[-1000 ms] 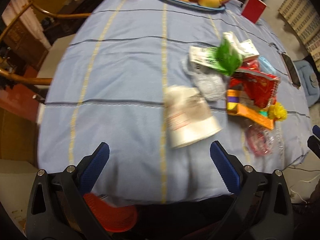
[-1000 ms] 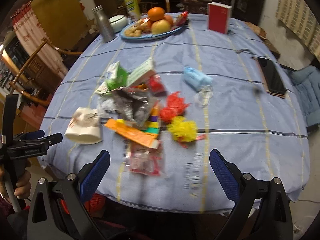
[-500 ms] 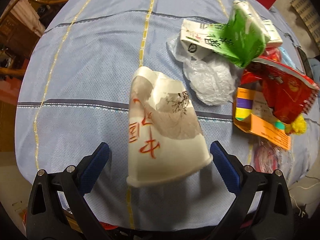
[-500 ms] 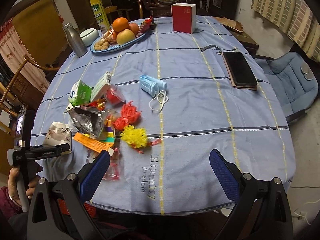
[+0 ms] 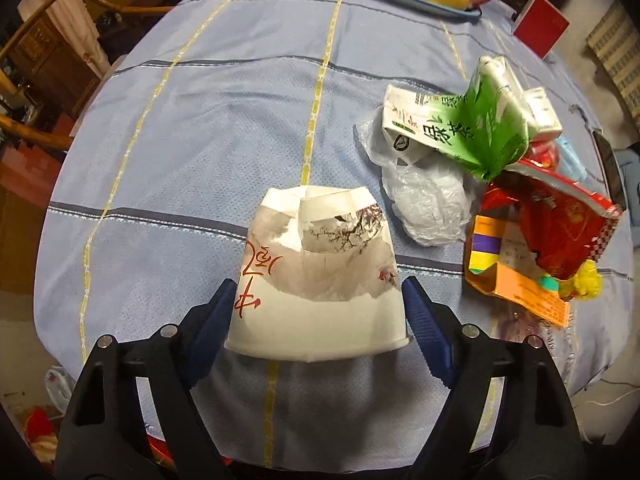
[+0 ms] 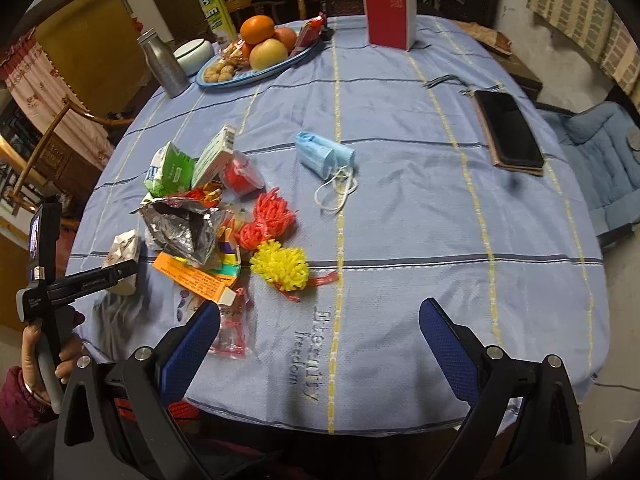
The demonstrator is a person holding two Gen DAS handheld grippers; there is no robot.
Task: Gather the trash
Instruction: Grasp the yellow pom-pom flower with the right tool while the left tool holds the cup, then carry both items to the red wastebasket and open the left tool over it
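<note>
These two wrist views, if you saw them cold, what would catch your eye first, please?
First, the crushed paper cup lying on its side between the closing fingers of the left gripper at the table's near edge. Then the bright litter heap beside it: a green tea carton, a red snack bag, and a yellow pompom.

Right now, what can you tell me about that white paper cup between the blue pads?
The paper cup is white, printed with a grey ink-wash landscape, bare branches and red brush writing. It lies on its side on the blue tablecloth, crushed and creased at the far end, with its rolled rim towards the camera. The left gripper straddles it near the rim, jaws closing on either side. It lies clear of the crumpled plastic bag.
</note>
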